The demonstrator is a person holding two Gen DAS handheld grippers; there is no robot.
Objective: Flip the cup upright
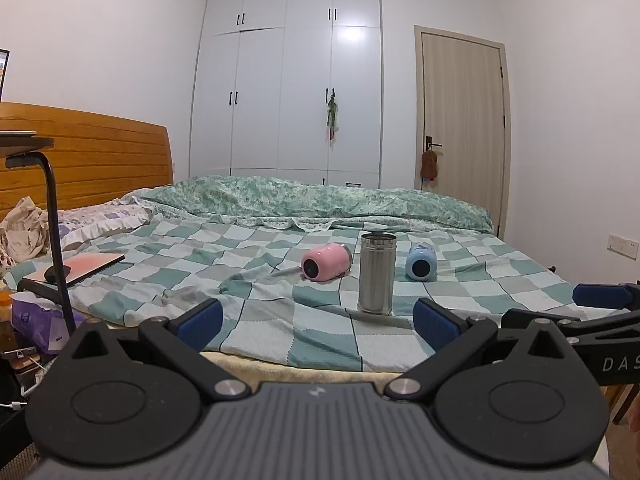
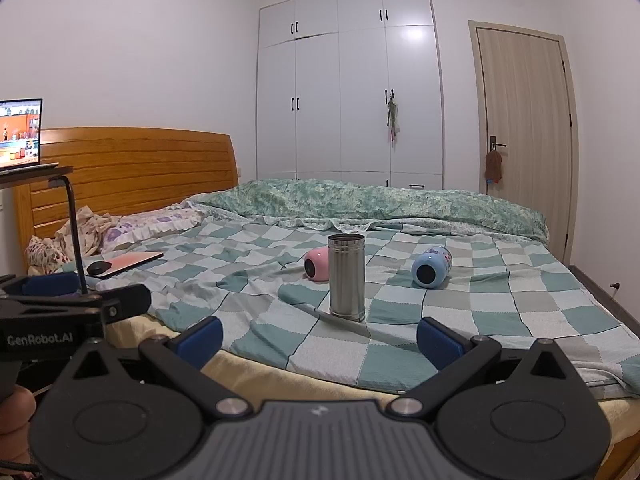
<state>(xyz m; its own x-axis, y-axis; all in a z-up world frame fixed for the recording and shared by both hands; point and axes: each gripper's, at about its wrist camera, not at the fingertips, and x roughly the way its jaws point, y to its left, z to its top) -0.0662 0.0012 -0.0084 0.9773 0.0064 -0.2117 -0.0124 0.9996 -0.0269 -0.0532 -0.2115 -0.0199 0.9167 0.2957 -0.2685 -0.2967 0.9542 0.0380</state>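
Observation:
Three cups sit on the checked bedsheet [image 1: 280, 320]. A steel cup [image 1: 377, 274] stands upright in the middle; it also shows in the right wrist view [image 2: 347, 277]. A pink cup [image 1: 325, 262] [image 2: 316, 265] lies on its side to its left, base toward me. A blue cup [image 1: 420, 262] [image 2: 431, 267] lies on its side to its right, base toward me. My left gripper [image 1: 318, 322] is open and empty, short of the bed's near edge. My right gripper [image 2: 320, 338] is open and empty, also short of the edge. Each gripper shows at the side of the other's view.
A closed pink laptop with a black mouse [image 2: 128, 262] lies at the bed's left. A side table on a black stand [image 2: 76, 232] carries an open laptop [image 2: 20, 134]. A rumpled green quilt [image 2: 372, 202] lies across the far side. Wardrobe and door stand behind.

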